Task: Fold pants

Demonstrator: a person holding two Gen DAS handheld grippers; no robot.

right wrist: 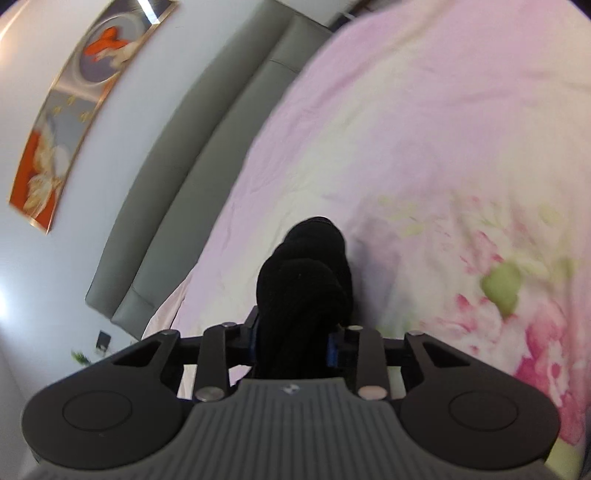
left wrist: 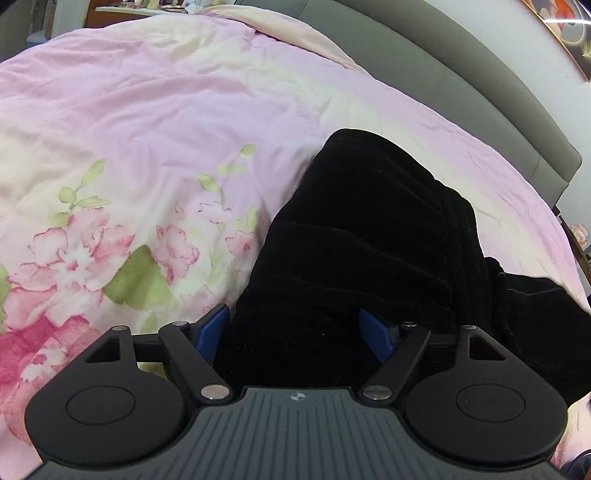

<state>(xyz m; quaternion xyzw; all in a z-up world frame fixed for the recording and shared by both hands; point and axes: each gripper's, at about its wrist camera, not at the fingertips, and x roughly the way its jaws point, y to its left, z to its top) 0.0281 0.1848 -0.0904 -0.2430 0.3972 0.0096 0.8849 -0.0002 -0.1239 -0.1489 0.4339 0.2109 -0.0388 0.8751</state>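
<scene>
Black pants [left wrist: 369, 229] lie in a long bunched strip on the pink flowered bed cover [left wrist: 147, 129]. My left gripper [left wrist: 295, 325] hovers over their near end with its blue pads [left wrist: 212, 334] spread wide. The dark cloth fills the gap between the pads, and I see no squeeze on it. In the right wrist view, a thick roll of the pants [right wrist: 306, 266] sticks out forward from my right gripper [right wrist: 293, 332]. Its jaws stand narrow and pinch that bunch, which is lifted off the bed cover [right wrist: 443, 129].
A grey padded headboard [left wrist: 461, 74] runs along the far side of the bed, also seen as the headboard [right wrist: 184, 166] in the right wrist view. A framed picture [right wrist: 74, 110] hangs on the wall above it. A wooden shelf [left wrist: 140, 7] with small items stands beyond the bed.
</scene>
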